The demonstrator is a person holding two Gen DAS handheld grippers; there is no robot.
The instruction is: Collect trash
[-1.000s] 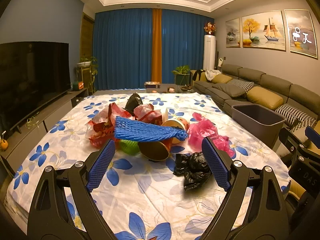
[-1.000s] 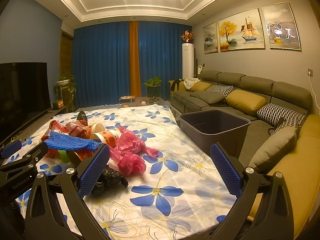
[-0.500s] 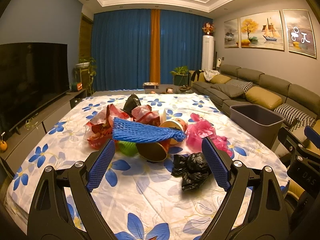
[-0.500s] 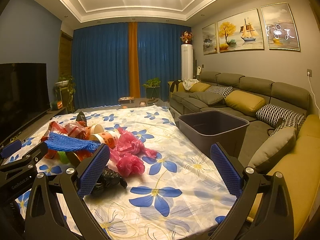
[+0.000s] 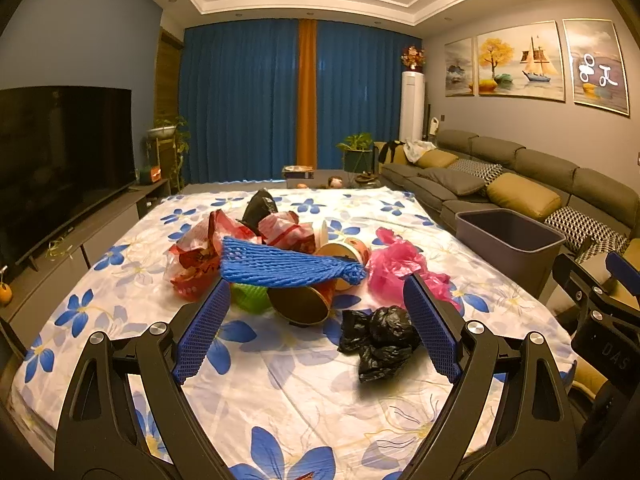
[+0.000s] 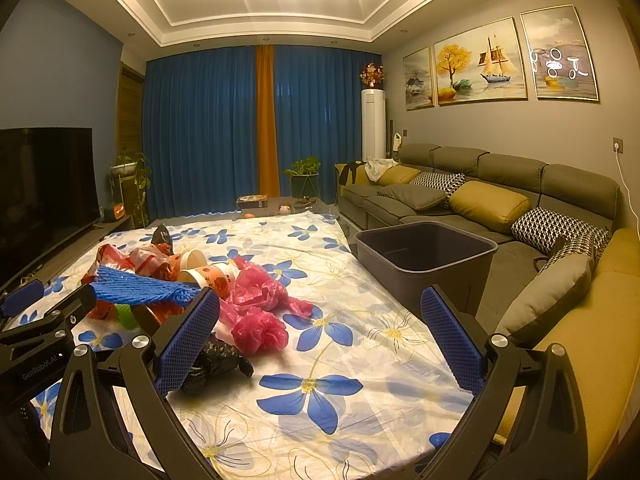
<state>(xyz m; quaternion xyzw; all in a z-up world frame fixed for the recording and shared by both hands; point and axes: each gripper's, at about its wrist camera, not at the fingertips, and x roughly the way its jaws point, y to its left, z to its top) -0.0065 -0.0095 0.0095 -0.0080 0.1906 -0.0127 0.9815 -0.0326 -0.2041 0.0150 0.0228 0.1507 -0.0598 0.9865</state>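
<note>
From the left wrist view, the left gripper [image 5: 316, 320] hangs above the near part of the surface [image 5: 280, 392], which is covered by a white cloth with blue flowers; its jaws are spread wide with nothing between the blue pads [image 5: 202, 330]. Beyond them lies the trash pile: a blue foam net [image 5: 280, 266] draped across the top, a brown cup [image 5: 300, 304] on its side under it, a green piece [image 5: 250, 298] to the left of the cup, red bags [image 5: 200, 256] at far left, a black bag [image 5: 378, 338] near and right, just inside the right pad, and a pink bag [image 5: 394, 266] farther right. A grey bin [image 5: 510, 248] stands at the surface's right edge, well apart from the pile, with the sofa [image 5: 520, 184] behind it and a TV [image 5: 60, 152] at left. The right gripper's edge shows at the right border. From the right wrist view, the right gripper [image 6: 320, 334] also hangs over the near surface [image 6: 360, 360], jaws spread wide and holding nothing. The pile sits to its left: the foam net [image 6: 136, 290], the pink bag [image 6: 260, 312] right of it, the black bag [image 6: 216, 362] partly hidden behind the left pad. The bin [image 6: 424, 256] is far right, open and facing up, beside the sofa [image 6: 500, 192].
</note>
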